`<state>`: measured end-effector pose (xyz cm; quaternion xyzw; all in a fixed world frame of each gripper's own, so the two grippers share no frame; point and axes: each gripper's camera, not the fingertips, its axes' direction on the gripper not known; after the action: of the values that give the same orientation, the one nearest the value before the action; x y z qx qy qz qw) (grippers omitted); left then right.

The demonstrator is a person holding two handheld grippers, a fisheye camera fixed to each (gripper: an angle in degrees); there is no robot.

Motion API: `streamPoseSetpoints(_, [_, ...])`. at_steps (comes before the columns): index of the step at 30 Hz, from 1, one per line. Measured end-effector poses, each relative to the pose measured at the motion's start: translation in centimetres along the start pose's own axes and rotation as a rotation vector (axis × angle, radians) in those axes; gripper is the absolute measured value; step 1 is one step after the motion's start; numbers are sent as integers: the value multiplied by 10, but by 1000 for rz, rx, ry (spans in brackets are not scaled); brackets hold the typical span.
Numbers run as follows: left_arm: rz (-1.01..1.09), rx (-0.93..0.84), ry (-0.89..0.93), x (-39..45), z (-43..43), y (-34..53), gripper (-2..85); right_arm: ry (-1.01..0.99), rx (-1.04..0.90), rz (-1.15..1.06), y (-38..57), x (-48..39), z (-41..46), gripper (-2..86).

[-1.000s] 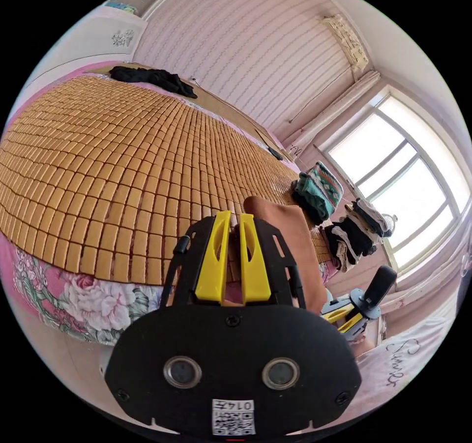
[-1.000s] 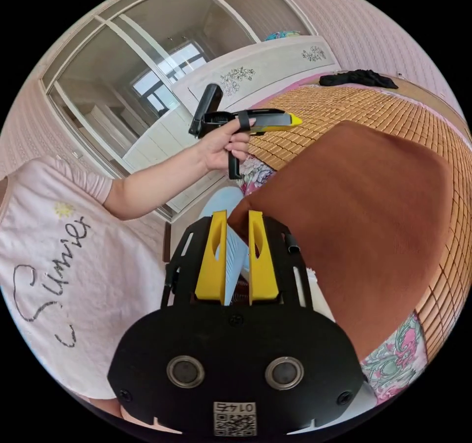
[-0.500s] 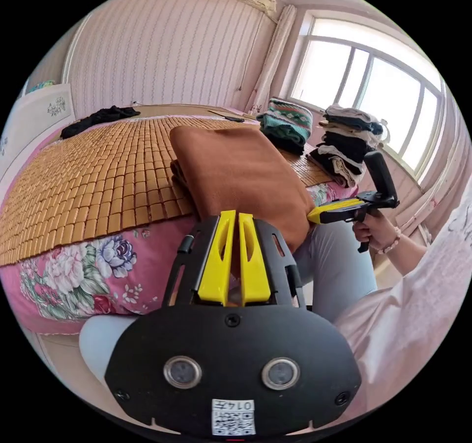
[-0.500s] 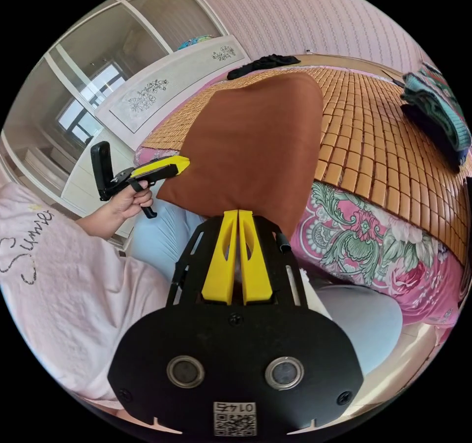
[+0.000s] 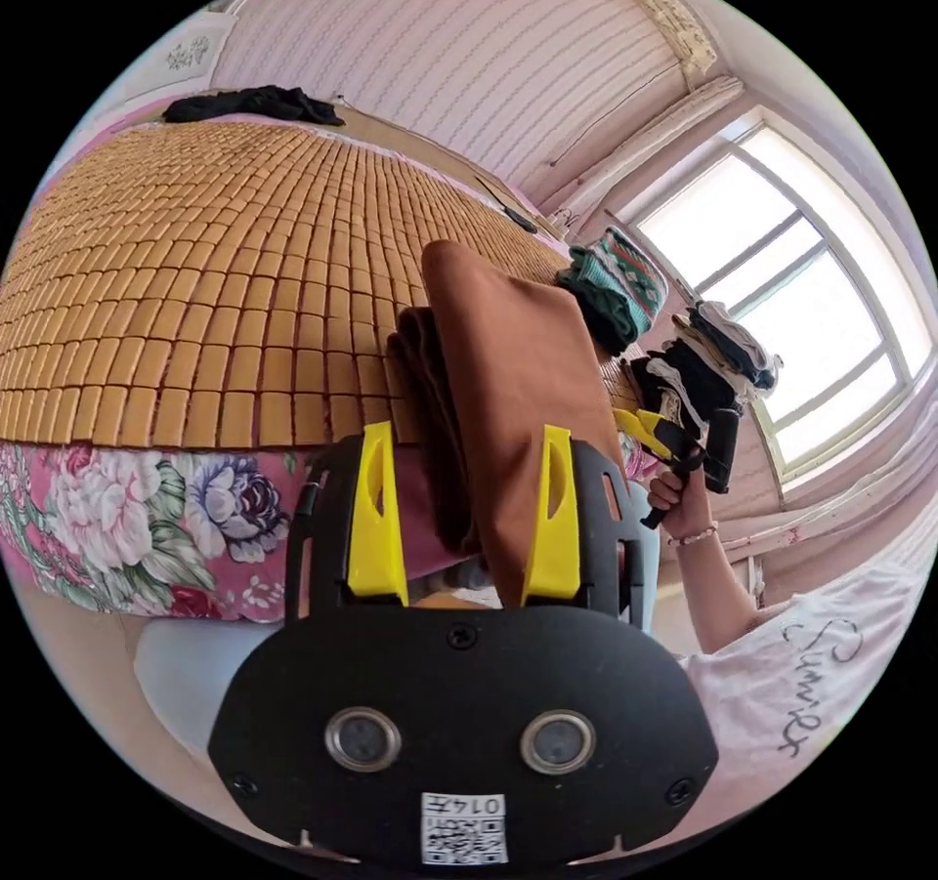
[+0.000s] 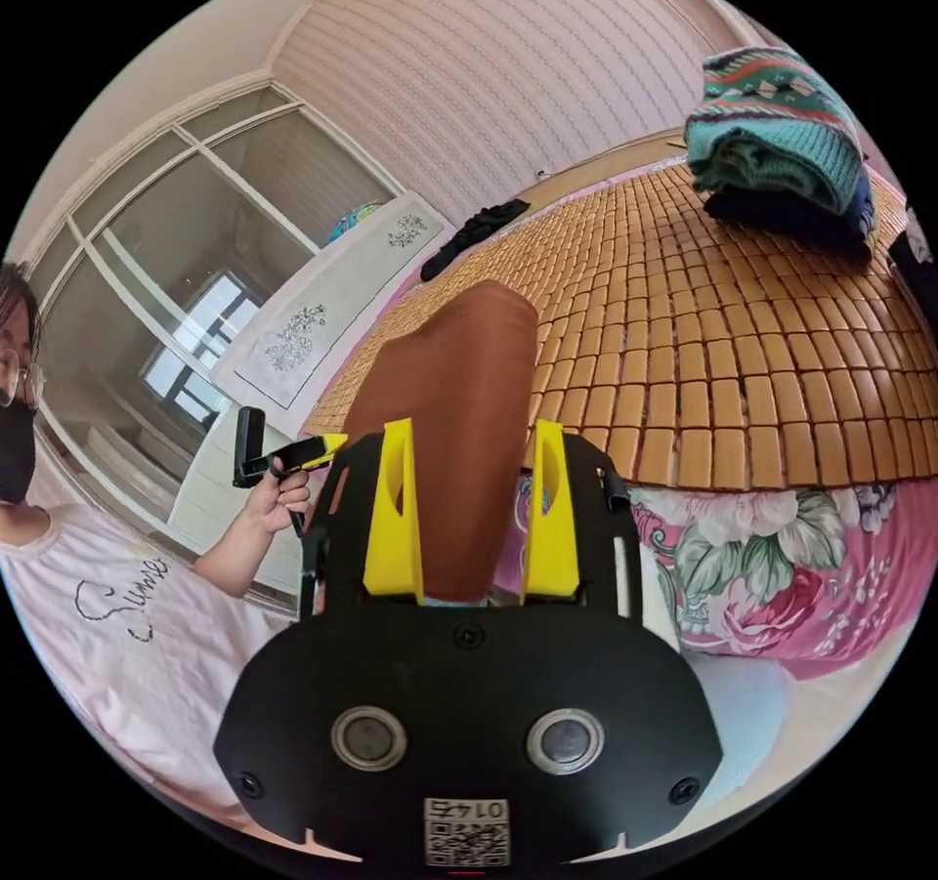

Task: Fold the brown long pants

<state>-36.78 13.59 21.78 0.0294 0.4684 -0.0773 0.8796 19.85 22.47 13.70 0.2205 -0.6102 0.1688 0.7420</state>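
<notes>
- We see both claws released: the left gripper [image 5: 459, 450] and right gripper [image 6: 469, 450] straddle the folded brown pants [image 5: 508, 372].
- Clothes stacks [image 5: 674, 343] sit near.

Right gripper [image 6: 469, 440] spread wide over brown pants [image 6: 454, 411].
Folded pants are seen on bamboo mat [image 6: 743, 353]; left gripper [image 6: 327, 445] is held alongside.

Bright daylight in both views, source is the window [image 5: 782, 304], blown out to near white (no detail past the glass). Soft shadows, nothing harsh. Strong fisheye: the bamboo mat [image 5: 225, 265] bulges, wall stripes curve, black corners outside the circle. The glass doors [image 6: 186, 274] carry pale reflections. Focus fairly sharp mid-frame, softer at the rim; no clear motion blur.
</notes>
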Motion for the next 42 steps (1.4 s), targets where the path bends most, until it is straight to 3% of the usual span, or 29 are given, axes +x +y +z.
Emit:
streamPoseSetpoints(12, [37,-31,222,-42,32,-16,144,-193,-69,96,-22,7,71,129])
streamPoseSetpoints(21, [-49,86,309,-65,41,18,104,-232,-160,-211,-55,-99,101,79])
streamPoseSetpoints(26, [-41,202,361,-38,66,2,95,-69,-279,-526,-114,-187,113,78])
streamPoseSetpoints(30, [62,285,433,35,113,-73,96,42,-257,-556,-182,-195,81,77])
streamPoseSetpoints(33, [177,323,497,128,162,-147,103,270,-209,-581,-259,-201,32,79])
streamPoseSetpoints(36, [213,354,499,207,236,-212,125,637,-194,-544,-343,-188,-12,93])
streamPoseSetpoints(38, [128,253,493,228,306,-243,131,934,-132,-328,-387,-143,-22,95])
streamPoseSetpoints(39, [123,112,407,241,355,-258,125,974,-105,-262,-392,-129,-20,91])
streamPoseSetpoints(41, [164,-120,200,258,421,-267,114,893,-172,-105,-390,-64,19,77])
streamPoseSetpoints(42, [178,-78,220,256,435,-264,120,867,-223,-69,-387,-46,35,74])
